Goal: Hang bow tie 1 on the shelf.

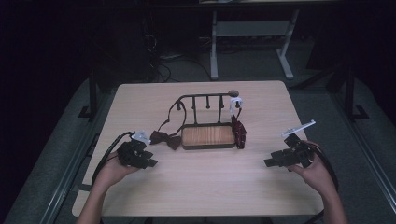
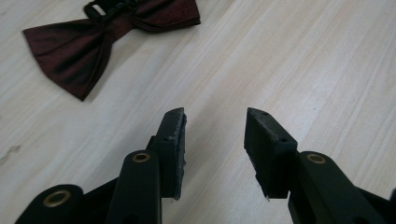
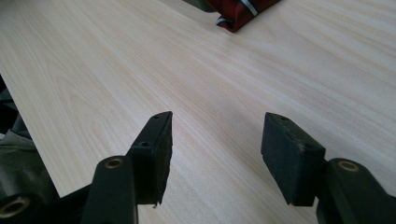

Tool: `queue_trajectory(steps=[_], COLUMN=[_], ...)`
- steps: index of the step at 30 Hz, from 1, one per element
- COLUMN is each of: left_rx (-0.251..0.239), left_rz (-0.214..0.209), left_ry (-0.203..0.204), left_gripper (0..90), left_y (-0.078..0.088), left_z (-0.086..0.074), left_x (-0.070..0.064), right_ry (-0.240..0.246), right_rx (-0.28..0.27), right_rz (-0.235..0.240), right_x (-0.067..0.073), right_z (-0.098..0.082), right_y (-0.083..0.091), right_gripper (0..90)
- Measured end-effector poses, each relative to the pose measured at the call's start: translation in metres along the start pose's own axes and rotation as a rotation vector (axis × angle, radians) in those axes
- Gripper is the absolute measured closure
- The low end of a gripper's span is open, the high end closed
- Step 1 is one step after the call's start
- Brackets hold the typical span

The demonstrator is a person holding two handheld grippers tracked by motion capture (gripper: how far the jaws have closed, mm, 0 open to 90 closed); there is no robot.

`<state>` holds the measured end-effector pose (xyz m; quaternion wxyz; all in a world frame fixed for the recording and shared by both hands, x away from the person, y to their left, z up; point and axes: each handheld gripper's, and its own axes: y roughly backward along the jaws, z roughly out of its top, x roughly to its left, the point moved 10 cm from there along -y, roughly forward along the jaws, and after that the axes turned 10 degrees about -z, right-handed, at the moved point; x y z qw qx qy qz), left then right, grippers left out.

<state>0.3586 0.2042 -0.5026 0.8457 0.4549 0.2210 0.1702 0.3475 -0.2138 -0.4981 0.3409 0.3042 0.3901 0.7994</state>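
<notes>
Bow tie (image 2: 88,44) lay just beyond my empty, parted left gripper (image 2: 215,135), right gripper (image 3: 217,140) also parted; its strap, seemingly hooked on the rack (image 1: 205,100), could snag.

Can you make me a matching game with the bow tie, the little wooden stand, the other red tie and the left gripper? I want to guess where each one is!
Things:
1. bow tie
2. wooden stand
3. red tie
4. left gripper

Places or states:
A. hangs at the stand's right end
B. jaws open, nothing between them
C. lies flat on the table left of the stand
D. stands in the middle of the table

Right pairs: 1-C, 2-D, 3-A, 4-B
</notes>
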Motion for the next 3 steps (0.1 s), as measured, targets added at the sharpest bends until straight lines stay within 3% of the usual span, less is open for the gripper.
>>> queue_trajectory(steps=[3], left_rx=[0.003], left_rz=[0.01], left_ry=[-0.003], left_gripper=[56.7], left_y=[-0.0013], left_z=[0.0007], left_x=[-0.0001], right_ry=[0.0], right_rx=[0.0], right_rz=[-0.002], right_x=[0.0011], right_z=[-0.0011], right_y=[-0.0006], right_gripper=[43.3])
